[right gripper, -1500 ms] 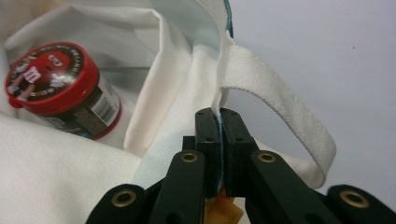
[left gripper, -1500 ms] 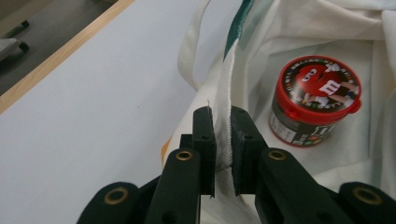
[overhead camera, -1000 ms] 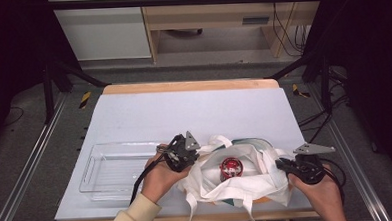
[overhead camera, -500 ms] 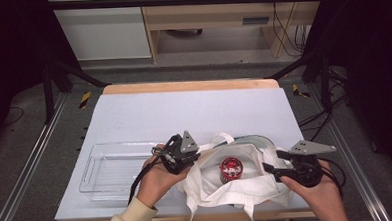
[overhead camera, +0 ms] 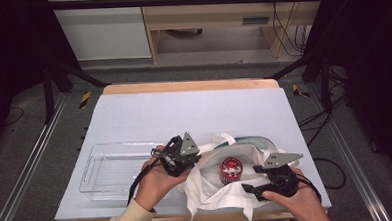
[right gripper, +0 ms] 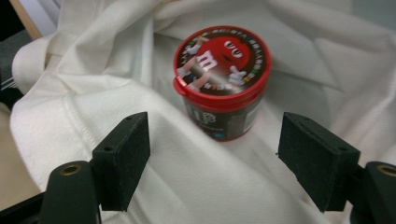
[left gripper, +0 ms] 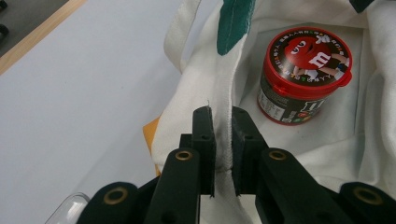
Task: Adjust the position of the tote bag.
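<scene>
A white cloth tote bag (overhead camera: 207, 190) lies open near the table's front edge. Inside it stands a candy tub with a red lid (overhead camera: 231, 168), upright. My left gripper (overhead camera: 192, 160) is shut on the bag's left rim (left gripper: 223, 135), and beyond its jaws the tub (left gripper: 303, 74) sits on the bag's floor. My right gripper (overhead camera: 252, 179) hovers over the bag's right side; its jaws have just been opening and stand wide apart. In the right gripper view the tub (right gripper: 222, 79) is ahead of the open right gripper (right gripper: 218, 142), whose pads touch nothing.
A clear plastic tray (overhead camera: 104, 167) lies left of the bag, close to my left hand. Something orange (left gripper: 150, 133) peeks out from under the bag's edge. The far half of the grey tabletop (overhead camera: 194, 113) is bare, with a wooden strip along its back.
My right gripper has let go of the bag's right side, opened its jaws and slid left towards the tub. My left gripper keeps its hold on the rim, barely moved.
</scene>
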